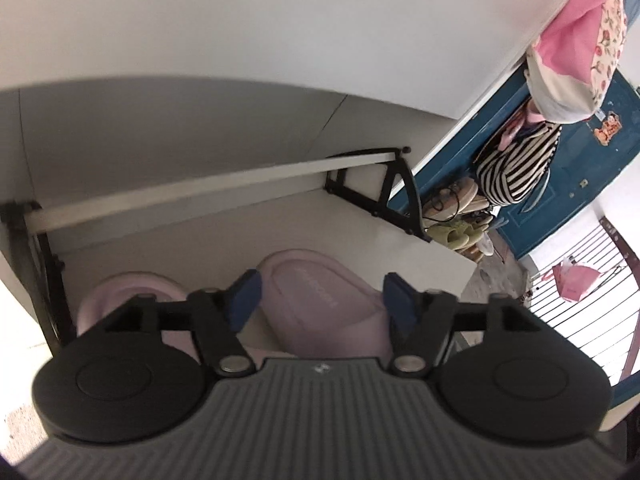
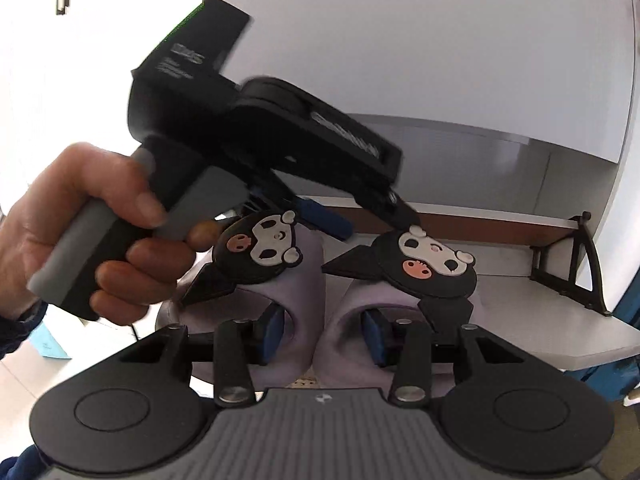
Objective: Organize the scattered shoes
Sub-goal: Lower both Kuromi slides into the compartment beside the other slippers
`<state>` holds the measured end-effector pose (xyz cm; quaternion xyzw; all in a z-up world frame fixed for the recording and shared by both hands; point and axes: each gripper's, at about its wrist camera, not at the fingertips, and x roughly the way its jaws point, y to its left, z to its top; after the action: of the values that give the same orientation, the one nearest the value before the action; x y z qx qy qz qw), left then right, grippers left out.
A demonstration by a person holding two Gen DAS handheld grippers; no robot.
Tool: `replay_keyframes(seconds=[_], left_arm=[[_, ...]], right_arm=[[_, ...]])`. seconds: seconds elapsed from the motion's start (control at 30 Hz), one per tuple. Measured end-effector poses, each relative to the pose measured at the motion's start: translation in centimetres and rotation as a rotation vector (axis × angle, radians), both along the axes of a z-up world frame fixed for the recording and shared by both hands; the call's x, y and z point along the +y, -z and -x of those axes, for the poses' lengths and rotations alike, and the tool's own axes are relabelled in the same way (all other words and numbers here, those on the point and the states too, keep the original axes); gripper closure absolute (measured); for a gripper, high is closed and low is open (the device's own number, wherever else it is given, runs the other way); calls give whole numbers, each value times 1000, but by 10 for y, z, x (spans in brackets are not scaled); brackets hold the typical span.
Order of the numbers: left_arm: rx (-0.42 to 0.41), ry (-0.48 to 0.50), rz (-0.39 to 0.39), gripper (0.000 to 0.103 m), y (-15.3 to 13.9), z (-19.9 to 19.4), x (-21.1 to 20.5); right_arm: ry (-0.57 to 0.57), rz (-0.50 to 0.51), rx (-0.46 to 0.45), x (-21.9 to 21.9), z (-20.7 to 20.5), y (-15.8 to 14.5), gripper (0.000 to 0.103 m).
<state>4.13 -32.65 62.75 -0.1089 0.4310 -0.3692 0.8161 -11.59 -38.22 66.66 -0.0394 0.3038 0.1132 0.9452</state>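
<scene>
Straddling lilac slipper (image 1: 320, 300) on shelf (image 1: 432, 256), left gripper (image 1: 320, 300) jaws wide.

Ahead of the tool we see a plain white wall (image 1: 280, 20), evenly lit by daylight. Below it runs a pale shelf (image 1: 360, 208) with a white rail (image 1: 200, 188) and black brackets (image 1: 404, 196) at its ends. Off to the right stands a blue door (image 1: 580, 160), with clothes hanging (image 1: 516, 168) on it and shoes piled (image 1: 456, 216) at its foot. Farther right, bright light comes through a barred gate (image 1: 580, 304). The floor (image 1: 20, 424) down to our left looks pale and speckled.
</scene>
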Motion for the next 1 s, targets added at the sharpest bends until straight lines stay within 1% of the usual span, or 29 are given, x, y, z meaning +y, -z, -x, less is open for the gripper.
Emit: replay_keyframes(seconds=[0.03, 0.07, 0.1, 0.23, 0.3, 0.5, 0.7, 0.87, 0.9, 1.0], left_arm=[[-9, -11, -1, 27, 0, -1, 5], [-22, -11, -3, 18, -1, -1, 9], [-38, -3, -1, 13, -1, -1, 13], [-92, -18, 1, 10, -6, 1, 29], [-90, -27, 13, 4, -6, -1, 36], [-108, -38, 34, 1, -7, -7, 50], [-145, -35, 24, 0, -4, -3, 46], [-177, -7, -18, 0, 4, 2, 30], [-186, -8, -40, 0, 6, 3, 25], [-171, 4, -81, 0, 14, -4, 14]], right_arm=[[-5, 4, 3, 1, -3, 1, 58], [-11, 8, 7, 3, -7, 3, 58], [-16, 12, 10, 4, -10, 4, 58], [-52, 38, 18, 5, -22, 8, 58], [-78, 49, 20, 5, -26, 9, 58], [-124, 38, 36, -4, -47, 16, 58], [-149, 18, 51, -12, -71, 26, 57], [-154, -20, 58, -15, -86, 34, 54], [-151, -30, 62, -16, -86, 34, 51], [-153, -7, 59, -14, -80, 30, 47]])
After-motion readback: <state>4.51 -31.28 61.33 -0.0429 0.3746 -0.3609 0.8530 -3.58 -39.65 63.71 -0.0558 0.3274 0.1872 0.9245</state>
